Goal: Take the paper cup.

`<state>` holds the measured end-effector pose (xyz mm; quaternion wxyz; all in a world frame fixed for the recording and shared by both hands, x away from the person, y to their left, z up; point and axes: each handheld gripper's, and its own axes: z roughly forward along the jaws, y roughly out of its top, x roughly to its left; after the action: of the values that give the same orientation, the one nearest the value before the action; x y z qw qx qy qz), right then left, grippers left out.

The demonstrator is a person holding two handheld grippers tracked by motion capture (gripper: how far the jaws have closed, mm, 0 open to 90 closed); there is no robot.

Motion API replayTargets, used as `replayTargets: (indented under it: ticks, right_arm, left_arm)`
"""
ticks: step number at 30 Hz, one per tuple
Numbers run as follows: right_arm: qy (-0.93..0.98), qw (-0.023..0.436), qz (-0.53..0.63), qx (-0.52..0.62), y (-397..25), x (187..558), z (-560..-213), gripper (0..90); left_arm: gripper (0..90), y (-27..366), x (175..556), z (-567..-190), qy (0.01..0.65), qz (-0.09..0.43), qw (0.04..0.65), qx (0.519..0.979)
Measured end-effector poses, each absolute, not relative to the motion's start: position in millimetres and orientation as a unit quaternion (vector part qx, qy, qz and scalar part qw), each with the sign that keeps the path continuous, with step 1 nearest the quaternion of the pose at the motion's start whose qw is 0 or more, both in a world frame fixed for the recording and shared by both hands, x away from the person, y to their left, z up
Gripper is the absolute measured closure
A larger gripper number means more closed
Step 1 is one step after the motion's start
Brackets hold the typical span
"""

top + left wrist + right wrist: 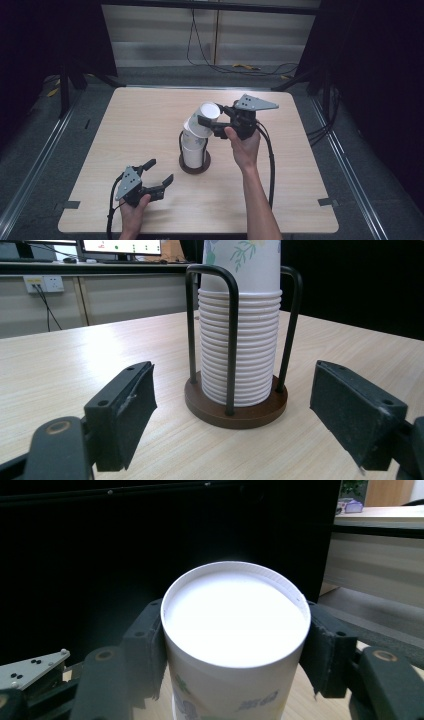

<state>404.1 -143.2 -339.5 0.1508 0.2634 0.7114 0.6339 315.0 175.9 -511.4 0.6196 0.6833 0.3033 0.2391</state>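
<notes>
I am gripping the top cup (204,120) in my right tongs (211,124), its jaws closed on the cup's sides near its base, bottom facing that camera. The cup is tilting away from the stack (194,150), lifted partly clear so it can slip out past the holder's (195,164) wire hoops. My left tongs (159,174) are hovering wide open and empty just above the surface (300,200), near the holder's base and pointing at it, probably ready to steady the holder if the stack drags.
</notes>
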Motion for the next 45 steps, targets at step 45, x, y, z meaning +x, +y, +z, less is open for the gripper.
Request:
replayTargets:
  ticks: [45]
  right_arm:
    - [0.713, 0.132, 0.631, 0.276, -199.6, 358.9, -391.4, 36.6]
  left_arm:
    - [18.7, 160.2, 318.5, -492.5, 0.282, 0.178, 0.628, 0.703]
